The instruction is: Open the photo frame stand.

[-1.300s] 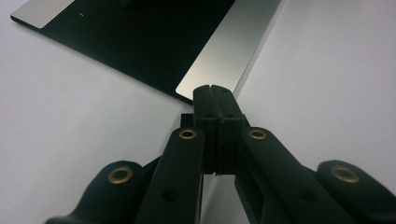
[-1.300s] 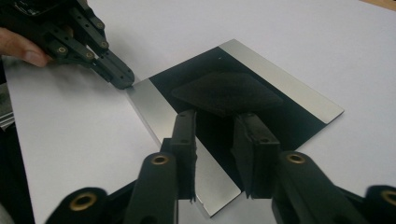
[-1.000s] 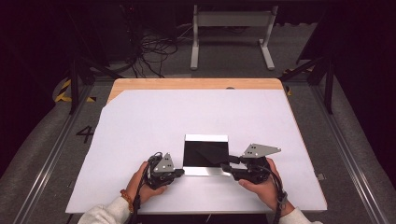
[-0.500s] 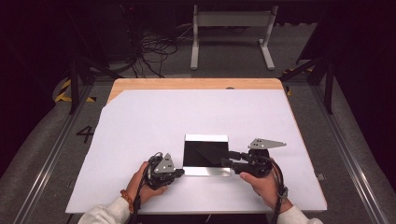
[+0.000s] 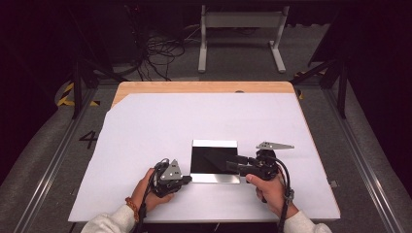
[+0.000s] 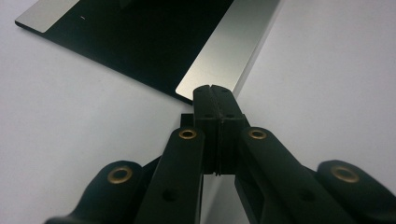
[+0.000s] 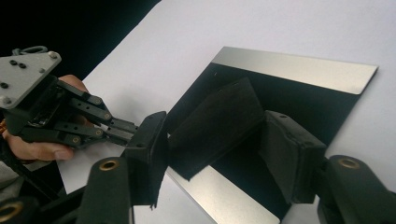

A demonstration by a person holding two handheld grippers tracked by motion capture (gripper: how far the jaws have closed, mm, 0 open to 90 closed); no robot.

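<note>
**Left pins the near corner, right jaws opening over the panel**

Near edge of the bench: both hands come in from the person's side. Left gripper is fully closed, jaws pressed together, tips at the near-left corner of the black panel. From the left gripper view its tips sit on the silver strip at that corner; whether they pinch the edge or just press on it can't be told.

Right gripper reaches in from the panel's right side, over its near-right part. Its jaws have just been opening and stand half-spread, nothing gripped; the dark shape between them in the right gripper view looks like a reflection in the glossy face.

The panel lies flat on the white sheet, near the near edge, about mid-width.

Judgement: a release or re-grip on the right side, left steadying. Next move needs the right jaws clear of the surface without sliding the panel.
</note>
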